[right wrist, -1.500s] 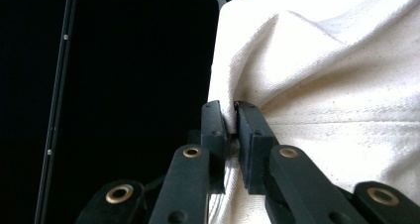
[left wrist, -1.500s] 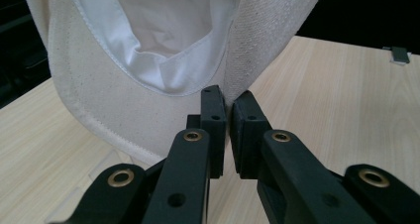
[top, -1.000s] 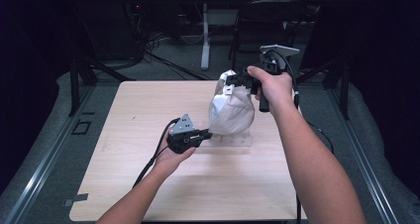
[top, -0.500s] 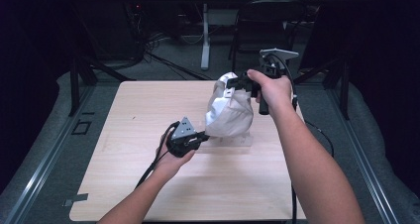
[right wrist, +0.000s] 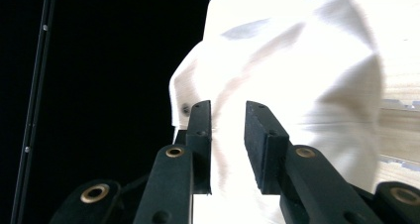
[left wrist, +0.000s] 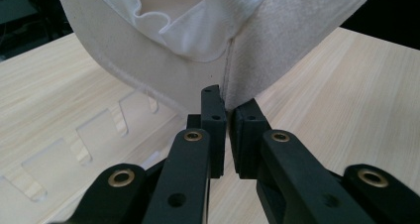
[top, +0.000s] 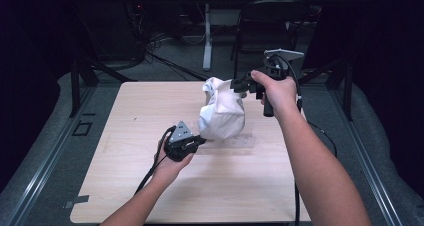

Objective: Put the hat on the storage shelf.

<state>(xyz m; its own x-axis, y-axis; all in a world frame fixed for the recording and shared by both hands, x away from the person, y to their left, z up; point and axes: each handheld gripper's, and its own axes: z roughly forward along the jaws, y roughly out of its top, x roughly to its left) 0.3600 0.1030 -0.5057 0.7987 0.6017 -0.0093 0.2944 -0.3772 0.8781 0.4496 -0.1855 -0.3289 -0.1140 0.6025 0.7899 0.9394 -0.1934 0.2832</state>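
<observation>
A white cloth (top: 222,113) hangs bunched above the middle of the wooden table (top: 125,186). My left gripper (top: 202,140) is at its lower left, and in the left gripper view it (left wrist: 228,107) is shut on the seamed bottom edge of the cloth (left wrist: 163,60). My right gripper (top: 235,84) is up at the cloth's top right. Its jaws have just been opening: in the right gripper view they (right wrist: 229,107) stand apart, with the cloth (right wrist: 297,70) in the gap and beyond, and the pads are not pressing on it.
A clear plastic plate (top: 240,140) with cut slots (left wrist: 74,149) lies flat on the table under the cloth. Chairs and a desk leg (top: 206,36) stand in the dark beyond the far edge. Metal rails (top: 45,156) run along both sides.
The left gripper has shifted slightly to the left and tilted while keeping hold of the cloth's lower edge. The right hand has stayed at the cloth's top.
</observation>
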